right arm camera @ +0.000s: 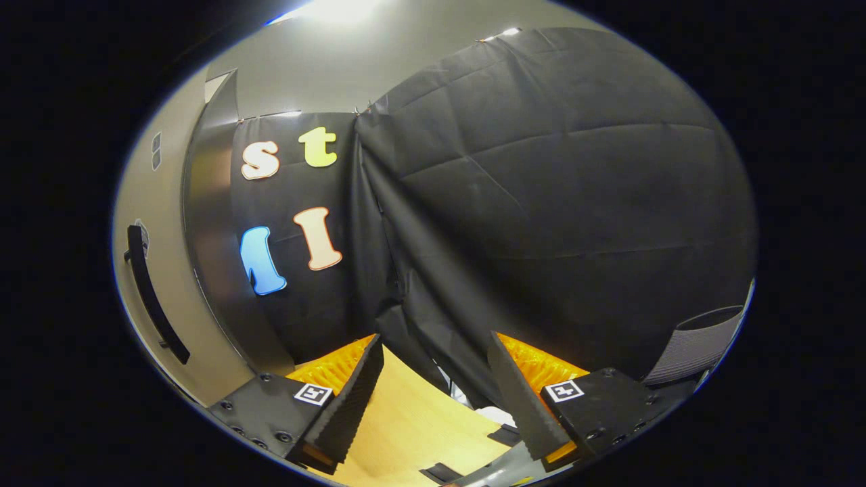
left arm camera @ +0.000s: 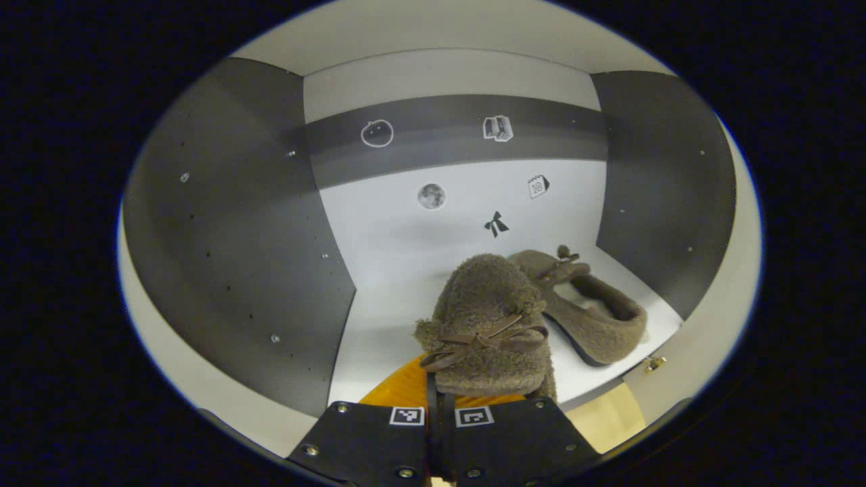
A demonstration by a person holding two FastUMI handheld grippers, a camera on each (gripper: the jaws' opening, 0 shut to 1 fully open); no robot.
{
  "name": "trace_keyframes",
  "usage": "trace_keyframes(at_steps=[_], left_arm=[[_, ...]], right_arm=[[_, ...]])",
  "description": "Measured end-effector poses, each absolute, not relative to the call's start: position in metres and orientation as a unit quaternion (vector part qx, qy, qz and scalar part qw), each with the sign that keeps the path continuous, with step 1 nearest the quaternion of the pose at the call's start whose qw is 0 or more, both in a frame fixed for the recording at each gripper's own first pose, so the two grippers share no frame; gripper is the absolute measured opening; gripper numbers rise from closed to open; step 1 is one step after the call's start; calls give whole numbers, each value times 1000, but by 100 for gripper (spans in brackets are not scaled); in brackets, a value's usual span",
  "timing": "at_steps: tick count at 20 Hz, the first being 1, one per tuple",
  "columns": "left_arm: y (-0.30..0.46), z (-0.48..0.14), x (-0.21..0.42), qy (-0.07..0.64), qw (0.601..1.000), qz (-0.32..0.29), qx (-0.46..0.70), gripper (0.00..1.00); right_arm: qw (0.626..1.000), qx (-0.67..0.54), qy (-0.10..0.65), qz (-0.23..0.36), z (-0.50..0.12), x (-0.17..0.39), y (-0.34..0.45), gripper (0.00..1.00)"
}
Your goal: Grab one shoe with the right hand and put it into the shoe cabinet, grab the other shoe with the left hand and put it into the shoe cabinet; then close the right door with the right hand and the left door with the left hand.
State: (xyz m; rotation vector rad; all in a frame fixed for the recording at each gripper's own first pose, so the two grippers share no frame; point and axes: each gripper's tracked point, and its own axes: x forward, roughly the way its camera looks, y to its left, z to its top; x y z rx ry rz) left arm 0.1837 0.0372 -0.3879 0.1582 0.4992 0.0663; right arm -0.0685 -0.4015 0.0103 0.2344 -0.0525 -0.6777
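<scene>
Fuzzy brown fabric sits clamped in the left tool (left arm camera: 440,412): its fingers are pressed together on the near end of the second shoe (left arm camera: 486,331), whose bow faces the camera and whose long axis runs away into the shoe cabinet (left arm camera: 237,237). Just behind and to its right, the first shoe (left arm camera: 585,308) already lies on the cabinet floor, angled with its opening toward the right wall. The right tool (right arm camera: 433,399) hangs with fingers apart and empty above the worktop (right arm camera: 406,426), a door with a dark handle (right arm camera: 152,294) at its left. By my reckoning one shoe is placed, the second nearly so, and both doors remain to be closed.
</scene>
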Motion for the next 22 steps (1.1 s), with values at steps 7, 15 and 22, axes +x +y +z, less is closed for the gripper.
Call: trace_keyframes(at_steps=[7,15,22], left_arm=[[41,-381,186,222,963,41,146,1],[49,-394,192,241,957,43,153,1],[59,-381,165,228,952,37,199,32]], right_arm=[[927,105,-13,-360,7,-97,-399,98],[927,107,-15,-358,6,-92,-390,92],[939,94,2,-331,-8,-68,-385,98]])
